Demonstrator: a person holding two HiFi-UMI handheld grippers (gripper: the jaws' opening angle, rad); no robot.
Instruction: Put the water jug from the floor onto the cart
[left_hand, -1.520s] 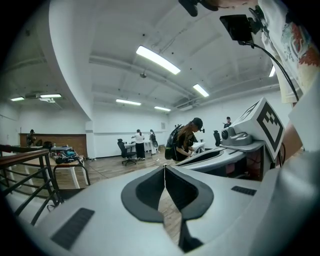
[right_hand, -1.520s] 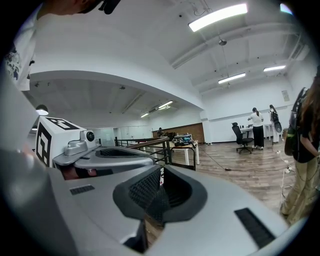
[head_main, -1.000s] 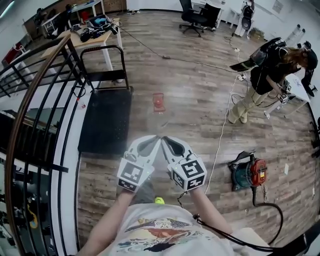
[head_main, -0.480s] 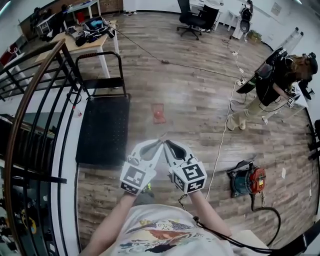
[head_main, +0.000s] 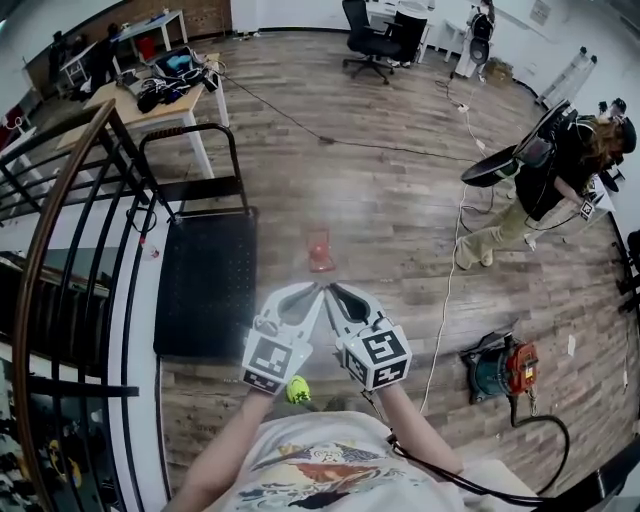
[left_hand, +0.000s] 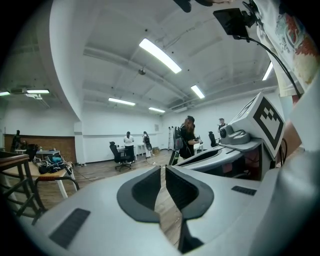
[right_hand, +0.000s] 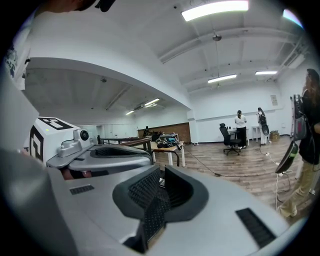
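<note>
The water jug, clear with a red cap, stands on the wooden floor just right of the black platform cart. The cart's tubular handle rises at its far end. Both grippers are held side by side above the floor, a short way on the near side of the jug. My left gripper is shut and holds nothing, with its jaws closed together. The right gripper is also shut and holds nothing. Neither gripper view shows the jug.
A dark metal railing runs along the left. Behind the cart stands a cluttered wooden table. On the floor to the right lie a red-and-teal machine and a white cable. A person stands beyond them, and an office chair stands at the back.
The jug and cart have come nearer in the head view as both grippers moved forward over the floor towards them. Both stayed shut.
</note>
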